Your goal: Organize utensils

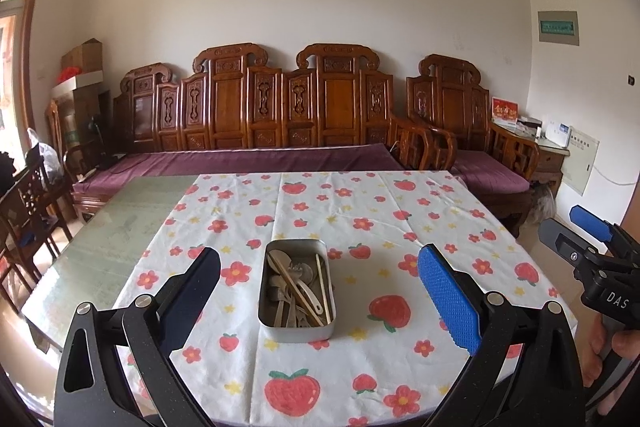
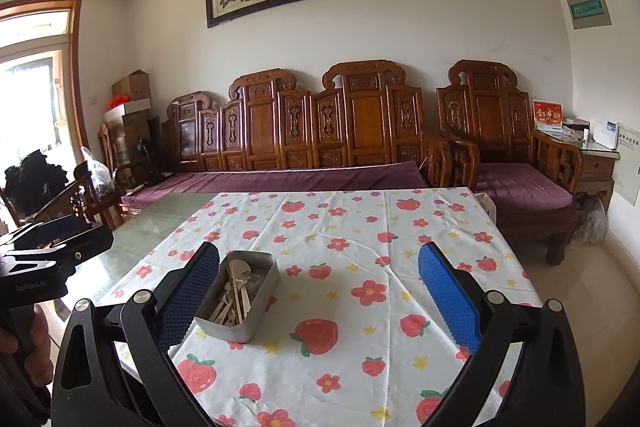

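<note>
So, metal tin of mixed utensils sitting mid-tablecloth, everything apparently inside already. Left gripper and right gripper both spread wide, holding nothing (just hovering). Probably best to come down straight over one chopstick, pinching near its middle.

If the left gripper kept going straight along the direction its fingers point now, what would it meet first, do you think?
Most likely the metal tin of utensils: it sits centred between the open left gripper's fingers, just ahead on the strawberry tablecloth. Nothing else appears to lie in between, though depth is hard to judge.
</note>
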`<state>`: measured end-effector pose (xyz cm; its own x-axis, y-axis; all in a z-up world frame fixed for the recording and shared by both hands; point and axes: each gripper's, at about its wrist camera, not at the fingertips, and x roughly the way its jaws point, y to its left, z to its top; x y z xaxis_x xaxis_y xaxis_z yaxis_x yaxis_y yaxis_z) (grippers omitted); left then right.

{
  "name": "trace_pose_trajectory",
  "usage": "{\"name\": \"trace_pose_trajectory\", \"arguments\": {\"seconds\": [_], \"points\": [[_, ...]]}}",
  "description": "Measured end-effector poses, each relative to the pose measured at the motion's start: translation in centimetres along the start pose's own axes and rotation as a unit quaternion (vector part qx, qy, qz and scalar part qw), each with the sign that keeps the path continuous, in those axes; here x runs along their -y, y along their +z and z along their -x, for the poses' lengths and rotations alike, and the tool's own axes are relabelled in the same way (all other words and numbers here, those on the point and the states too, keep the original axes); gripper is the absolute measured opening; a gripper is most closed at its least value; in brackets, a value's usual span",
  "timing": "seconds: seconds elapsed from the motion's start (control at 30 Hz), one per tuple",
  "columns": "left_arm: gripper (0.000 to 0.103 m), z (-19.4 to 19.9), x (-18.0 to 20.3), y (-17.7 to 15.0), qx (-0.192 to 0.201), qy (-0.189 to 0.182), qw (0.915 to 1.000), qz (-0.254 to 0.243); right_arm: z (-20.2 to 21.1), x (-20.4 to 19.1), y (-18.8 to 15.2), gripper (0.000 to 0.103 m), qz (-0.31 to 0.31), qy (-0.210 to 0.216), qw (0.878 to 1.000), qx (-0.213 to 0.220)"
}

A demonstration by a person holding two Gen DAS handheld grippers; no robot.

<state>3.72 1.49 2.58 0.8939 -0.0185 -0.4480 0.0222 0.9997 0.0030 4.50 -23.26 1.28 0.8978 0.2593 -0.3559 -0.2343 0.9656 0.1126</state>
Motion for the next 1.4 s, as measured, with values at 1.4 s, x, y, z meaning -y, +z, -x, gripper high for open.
{"name": "trace_pose_trajectory", "arguments": {"seconds": [1.4], "points": [[0.095,0.76,0.19,0.24,0.007,-0.007,1.0,0.001,-0.32,-0.08,-0.26,0.1,0.001,0.001,1.0,-0.002]]}}
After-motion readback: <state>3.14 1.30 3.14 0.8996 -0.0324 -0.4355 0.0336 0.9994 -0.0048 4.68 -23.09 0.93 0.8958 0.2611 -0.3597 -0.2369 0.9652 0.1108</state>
